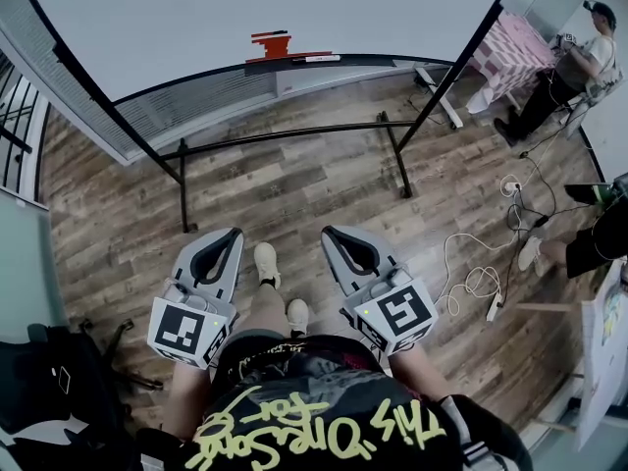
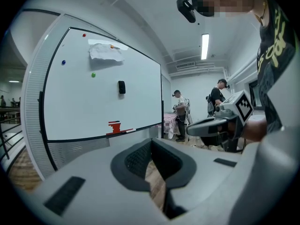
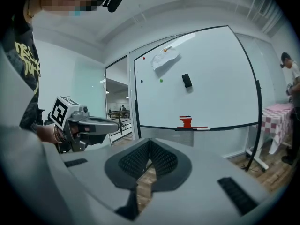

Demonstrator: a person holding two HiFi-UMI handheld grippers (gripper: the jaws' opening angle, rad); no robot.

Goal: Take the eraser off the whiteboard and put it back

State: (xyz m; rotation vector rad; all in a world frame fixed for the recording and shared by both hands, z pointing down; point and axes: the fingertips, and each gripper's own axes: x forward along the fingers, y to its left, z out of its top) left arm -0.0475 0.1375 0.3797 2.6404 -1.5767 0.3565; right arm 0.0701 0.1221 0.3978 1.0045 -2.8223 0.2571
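Whiteboard on its floor stand, well ahead of the person. Left claw and right claw sit low before the body, each with its jaws closed together on nothing. Eraser (a small black block) clings mid-board, well apart from both claws. Step judged: pick-up not yet started. The next move calls for closing in, opening one claw and straddling the eraser.

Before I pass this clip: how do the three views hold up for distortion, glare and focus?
Head view: sharp and evenly lit, but the whiteboard looks bowed and washed out. Left gripper view: heavy fisheye with dark corners, the ceiling light blown out, the eraser small yet distinct. Right gripper view: same fisheye and dark corners, whiteboard and eraser both crisp.
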